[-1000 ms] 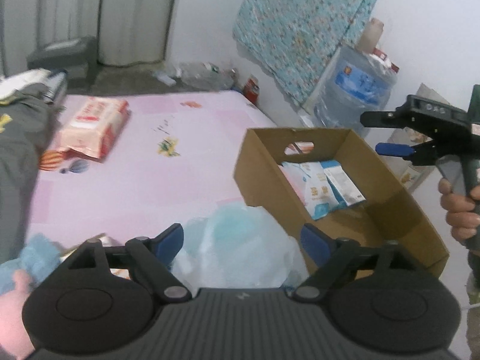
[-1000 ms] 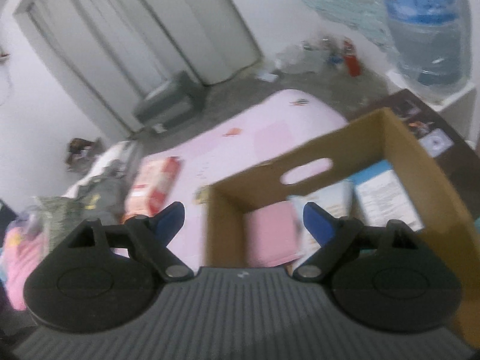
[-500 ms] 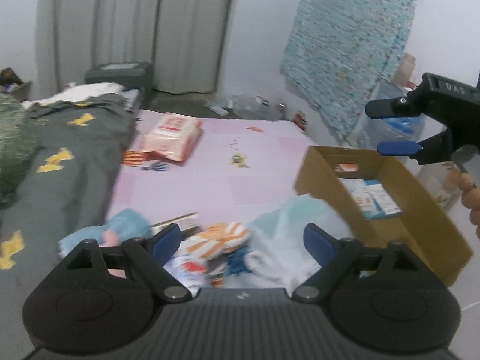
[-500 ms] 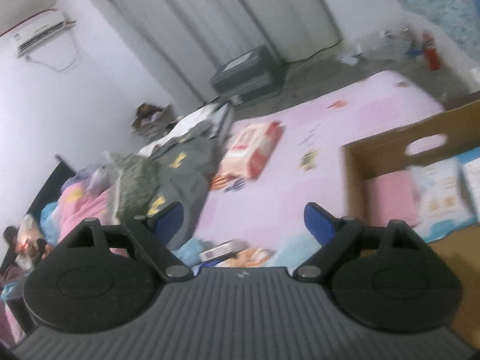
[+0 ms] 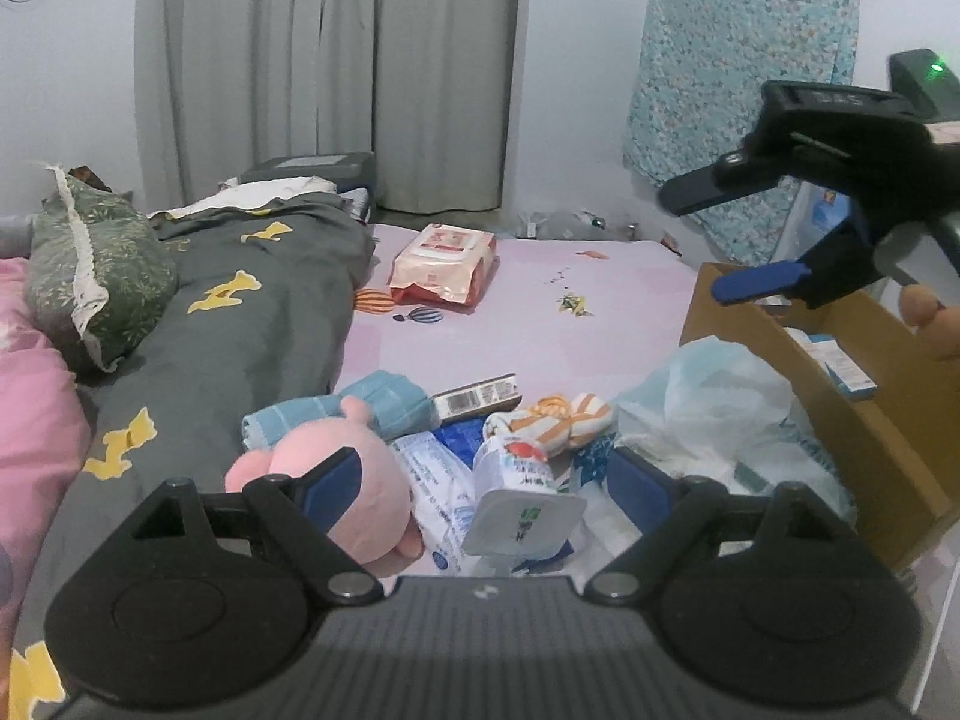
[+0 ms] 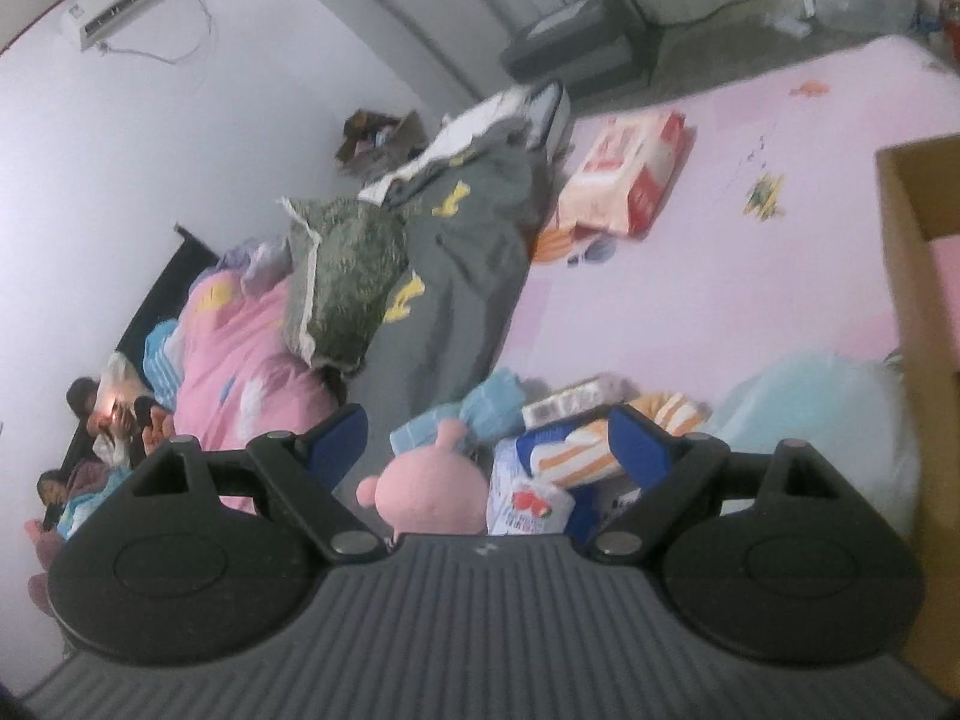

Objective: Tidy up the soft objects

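We see the pink sheet (image 5: 540, 324) stretching ahead of both tools, a cardboard box (image 5: 864, 420) right of them. Just ahead of the left gripper (image 5: 480, 480) lies a heap: a pale plastic bag (image 5: 708, 402), a pink plush toy (image 5: 366, 480), a blue towel (image 5: 372, 402), a striped cloth (image 5: 564, 414). Both the left and the right gripper (image 6: 486, 444) gape wide, holding nothing.

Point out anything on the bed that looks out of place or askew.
A yogurt cup lies tipped on its side in the jumbled pile, beside the pink plush. A hard barcoded box sits among the soft things. Nothing looks spilled.
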Action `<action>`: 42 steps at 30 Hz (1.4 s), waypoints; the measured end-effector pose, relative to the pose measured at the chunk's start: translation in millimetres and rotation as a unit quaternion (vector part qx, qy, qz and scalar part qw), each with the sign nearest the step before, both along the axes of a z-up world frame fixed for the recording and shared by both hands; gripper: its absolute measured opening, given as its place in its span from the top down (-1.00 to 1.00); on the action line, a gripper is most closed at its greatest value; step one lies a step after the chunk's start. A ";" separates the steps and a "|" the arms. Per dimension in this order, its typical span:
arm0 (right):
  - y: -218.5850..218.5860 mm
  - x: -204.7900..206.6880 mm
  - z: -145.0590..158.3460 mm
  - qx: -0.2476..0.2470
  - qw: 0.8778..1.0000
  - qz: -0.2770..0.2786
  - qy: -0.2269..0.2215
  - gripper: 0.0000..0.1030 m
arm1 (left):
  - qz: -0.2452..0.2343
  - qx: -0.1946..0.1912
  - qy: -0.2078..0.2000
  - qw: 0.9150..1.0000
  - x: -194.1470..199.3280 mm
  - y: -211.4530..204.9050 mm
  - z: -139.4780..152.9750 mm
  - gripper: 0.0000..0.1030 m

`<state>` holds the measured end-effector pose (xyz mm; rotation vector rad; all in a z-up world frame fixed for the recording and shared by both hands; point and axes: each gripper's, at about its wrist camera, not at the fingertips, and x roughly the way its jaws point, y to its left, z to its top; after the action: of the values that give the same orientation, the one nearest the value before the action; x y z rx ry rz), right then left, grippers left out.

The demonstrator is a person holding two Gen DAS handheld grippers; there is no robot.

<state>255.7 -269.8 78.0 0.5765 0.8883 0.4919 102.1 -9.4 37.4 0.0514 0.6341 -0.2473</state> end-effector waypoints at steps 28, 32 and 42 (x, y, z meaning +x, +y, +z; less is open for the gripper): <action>78.6 20.8 -97.3 -0.032 0.992 0.077 0.093 -0.64 | 0.002 -0.011 0.013 1.000 -0.9 -10.9 -51.1 -0.25; 91.8 30.6 -106.9 -0.064 0.989 0.090 0.100 -0.55 | 0.006 -0.014 0.021 1.000 5.1 -10.3 -56.3 -0.11; 102.3 45.8 -135.3 -0.085 0.982 0.093 0.143 -0.01 | 0.015 -0.027 0.038 0.999 15.7 -5.5 -66.2 0.11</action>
<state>301.5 -167.5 -57.2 0.4145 1.2548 0.5034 117.8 -14.9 -28.8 -0.0188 0.7029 -0.2381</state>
